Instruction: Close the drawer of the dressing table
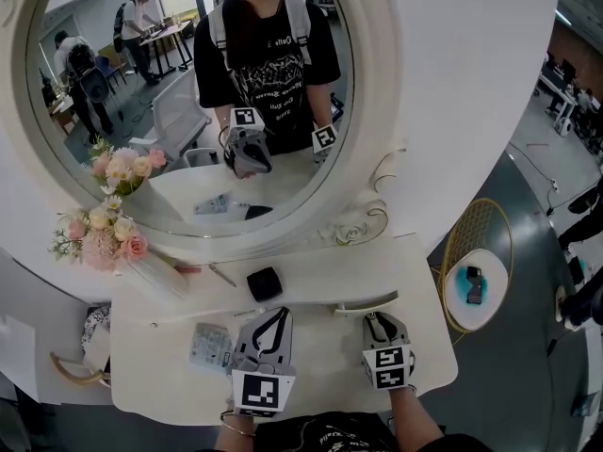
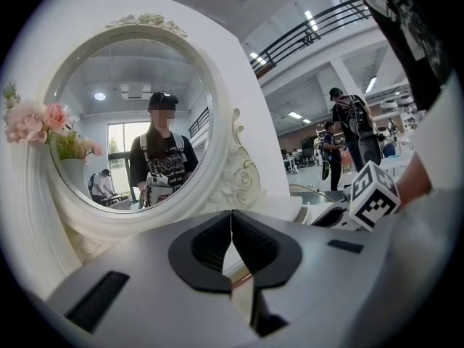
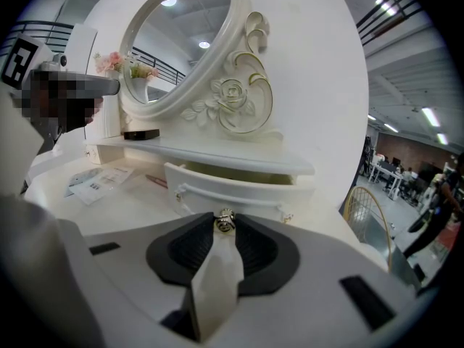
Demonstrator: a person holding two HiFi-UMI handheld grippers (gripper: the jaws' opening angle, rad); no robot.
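White desk (image 1: 320,370) with round mirror (image 1: 188,73). Drawer (image 3: 232,193) sits below the mirror's lower right rim, under the narrow shelf, and stands partly pulled out; a gap shows above its front. Right claw (image 1: 377,320) is below the mirror, at the drawer front, jaws narrow, tips closed on a small gold knob (image 3: 226,222). Left claw (image 2: 231,214) is below the mirror's middle, over the desk, jaw tips together, nothing between them. Black box (image 1: 264,283) lies just below the mirror's bottom rim. Pink flowers (image 1: 99,234) stand at the mirror's lower left. Printed leaflet (image 1: 209,344) lies flat, below the mirror and left of the left claw.
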